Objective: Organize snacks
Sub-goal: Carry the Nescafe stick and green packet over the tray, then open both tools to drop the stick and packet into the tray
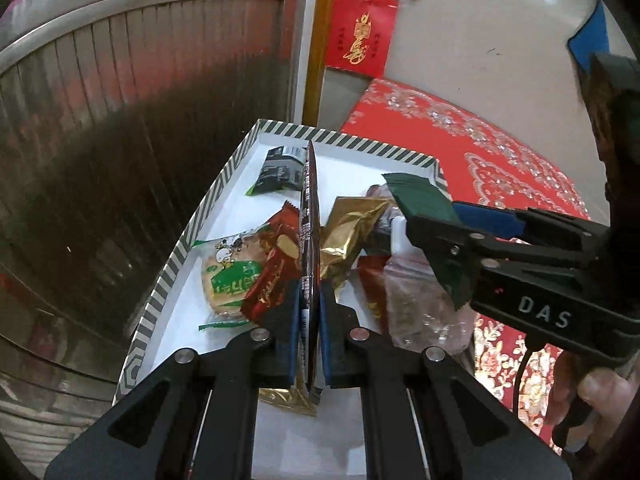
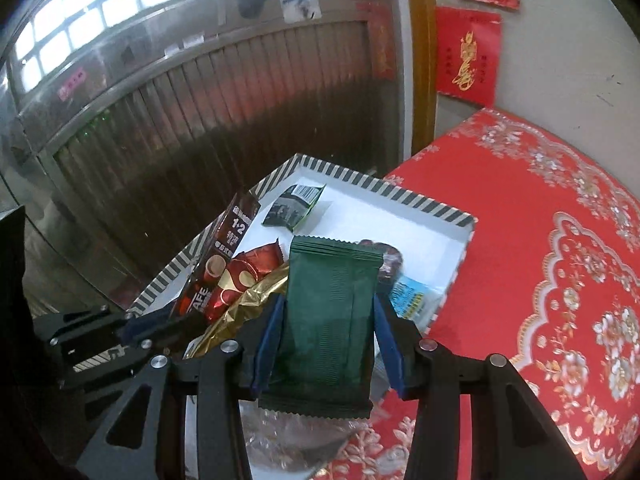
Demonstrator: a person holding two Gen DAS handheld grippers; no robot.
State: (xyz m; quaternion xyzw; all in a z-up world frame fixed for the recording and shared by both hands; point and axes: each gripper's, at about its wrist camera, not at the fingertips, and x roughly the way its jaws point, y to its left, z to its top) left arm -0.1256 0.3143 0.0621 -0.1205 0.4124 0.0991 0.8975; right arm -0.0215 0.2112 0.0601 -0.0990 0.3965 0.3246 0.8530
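Observation:
A white box with a striped rim [image 1: 208,204] [image 2: 420,196] holds several snacks. My left gripper [image 1: 309,312] is shut on a thin dark coffee sachet [image 1: 309,216], seen edge-on above the box; in the right wrist view the sachet [image 2: 224,252] shows its printed face. My right gripper [image 2: 326,332] is shut on a dark green packet [image 2: 332,312], held flat over the box; the left wrist view shows this green packet [image 1: 420,196] at the right. Below lie a gold wrapper [image 1: 348,232] [image 2: 244,304], a red wrapper [image 1: 276,276] [image 2: 236,280], a cracker pack [image 1: 228,276] and a black pouch [image 1: 280,172] [image 2: 294,208].
The box rests on a red floral cloth [image 2: 540,260] [image 1: 480,152]. A clear plastic bag [image 1: 420,304] lies at the box's near right. A brown slatted door [image 2: 200,120] stands behind, and red paper envelopes [image 2: 466,56] hang on the wall. A hand [image 1: 596,392] grips the right tool.

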